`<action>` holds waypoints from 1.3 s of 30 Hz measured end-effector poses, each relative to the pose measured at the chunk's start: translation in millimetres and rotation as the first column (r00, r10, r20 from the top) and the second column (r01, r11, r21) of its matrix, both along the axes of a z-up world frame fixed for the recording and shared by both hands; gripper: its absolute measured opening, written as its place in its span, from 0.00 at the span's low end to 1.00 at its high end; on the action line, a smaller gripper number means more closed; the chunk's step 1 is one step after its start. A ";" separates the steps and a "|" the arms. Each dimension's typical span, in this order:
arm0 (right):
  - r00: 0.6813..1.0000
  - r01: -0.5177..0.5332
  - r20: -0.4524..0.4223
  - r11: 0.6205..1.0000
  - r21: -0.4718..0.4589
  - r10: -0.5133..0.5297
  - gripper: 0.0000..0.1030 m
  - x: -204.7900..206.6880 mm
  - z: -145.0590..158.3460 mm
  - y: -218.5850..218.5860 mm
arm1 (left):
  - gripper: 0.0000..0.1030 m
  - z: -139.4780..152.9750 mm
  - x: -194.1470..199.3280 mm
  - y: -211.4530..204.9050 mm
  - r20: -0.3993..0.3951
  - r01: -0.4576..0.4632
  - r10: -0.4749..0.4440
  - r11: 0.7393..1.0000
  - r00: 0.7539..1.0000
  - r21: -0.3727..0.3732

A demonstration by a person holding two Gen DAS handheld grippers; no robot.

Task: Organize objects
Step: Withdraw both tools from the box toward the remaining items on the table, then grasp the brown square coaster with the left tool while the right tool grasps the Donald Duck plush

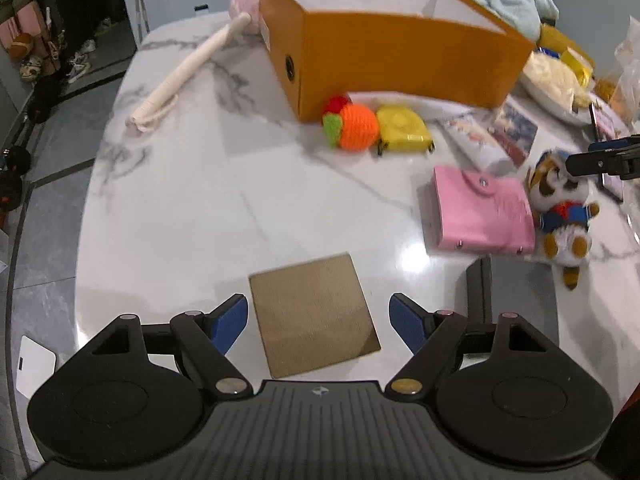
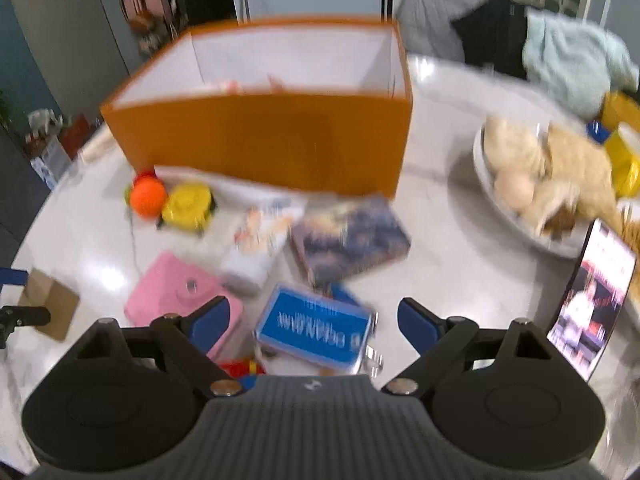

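Observation:
My left gripper (image 1: 319, 304) is open, tilted down over a brown cardboard square (image 1: 316, 316) that lies flat on the marble table between its blue pads (image 1: 232, 320). My right gripper (image 2: 313, 310) is also open, low over a blue printed box (image 2: 316, 326) that sits between its fingers without touching them. An open orange box (image 1: 400, 52) (image 2: 260, 136) stands at the back. In front of it lie a crocheted orange ball (image 1: 356, 126) (image 2: 147, 196) and a yellow tape measure (image 1: 404, 128) (image 2: 188, 204). A pink wallet (image 1: 480, 216) (image 2: 176, 296) lies beside a plush toy (image 1: 564, 216).
A white tube (image 2: 256, 244) and a dark picture box (image 2: 348, 240) lie mid-table. A plate (image 2: 480, 160) with a cream plush sits at the right, and a lit phone (image 2: 592, 300) leans nearby. A rolled white cloth (image 1: 188, 68) lies at the far left. The table edge curves near the left gripper.

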State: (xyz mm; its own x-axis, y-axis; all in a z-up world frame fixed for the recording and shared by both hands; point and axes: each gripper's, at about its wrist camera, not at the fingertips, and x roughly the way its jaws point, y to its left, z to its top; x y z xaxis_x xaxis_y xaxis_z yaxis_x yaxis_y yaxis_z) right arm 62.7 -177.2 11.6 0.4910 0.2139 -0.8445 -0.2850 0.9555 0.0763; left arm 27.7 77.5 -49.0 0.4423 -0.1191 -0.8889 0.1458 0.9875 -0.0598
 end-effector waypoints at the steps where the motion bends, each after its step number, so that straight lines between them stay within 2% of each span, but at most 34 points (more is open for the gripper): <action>1: 0.999 0.011 -0.032 1.000 0.002 -0.011 0.89 1.4 -4.5 -1.5 | 0.89 -2.2 -0.3 -1.8 -0.005 0.008 -0.007 1.000 1.000 0.010; 3: 0.996 0.038 -0.087 0.999 0.008 -0.037 0.89 3.8 -11.5 -3.3 | 0.89 -7.0 -0.1 -5.3 -0.015 0.017 -0.017 1.000 1.000 0.024; 8: 0.984 0.090 -0.161 0.994 0.062 -0.079 0.87 5.1 -28.7 -5.1 | 0.90 -16.7 1.6 -11.7 -0.023 0.019 -0.017 0.999 1.000 0.050; 10: 0.979 0.107 -0.186 0.990 0.090 -0.089 0.74 5.2 -36.5 -2.9 | 0.90 -18.6 3.1 -12.9 -0.022 0.018 -0.017 0.999 1.000 0.050; 12: 0.972 0.121 -0.213 0.987 0.103 -0.097 0.67 6.1 -44.7 -0.8 | 0.90 -21.2 5.0 -14.1 -0.025 0.015 -0.013 0.998 1.000 0.055; 14: 0.969 0.131 -0.223 0.985 0.111 -0.104 0.65 7.0 -50.9 0.4 | 0.90 -24.4 6.5 -14.9 -0.030 0.012 -0.010 0.998 0.999 0.067; 25: 0.984 0.070 -0.168 0.995 0.070 -0.057 0.56 6.9 -49.3 3.1 | 0.94 -31.7 10.2 -16.9 -0.030 0.038 -0.036 0.997 0.999 0.073; 28: 0.989 0.047 -0.142 0.997 0.063 -0.038 0.54 5.9 -44.2 3.8 | 0.86 -29.9 10.8 -17.9 -0.033 0.045 -0.042 0.997 0.999 0.069; 29: 0.991 0.039 -0.130 0.997 0.064 -0.031 0.54 5.2 -41.7 4.0 | 0.81 -28.2 10.9 -17.2 -0.028 0.040 -0.038 0.997 0.999 0.061; 30: 0.992 0.034 -0.120 0.997 0.066 -0.026 0.54 5.0 -39.2 4.0 | 0.74 -26.4 11.3 -15.8 -0.025 0.035 -0.034 0.998 0.999 0.046; 32: 0.994 0.031 -0.104 0.997 0.070 -0.024 0.53 5.0 -35.4 3.8 | 0.68 -22.3 12.4 -11.8 -0.021 0.027 -0.027 1.000 0.999 0.003; 35: 0.995 0.035 -0.092 0.996 0.077 -0.028 0.53 5.2 -31.4 1.3 | 0.67 -18.0 13.1 -9.3 -0.019 0.028 -0.028 0.999 0.999 -0.032; 39: 0.995 0.049 -0.088 0.995 0.085 -0.041 0.53 6.2 -29.4 -1.3 | 0.66 -15.2 12.5 -9.0 -0.017 0.033 -0.034 0.999 0.999 -0.043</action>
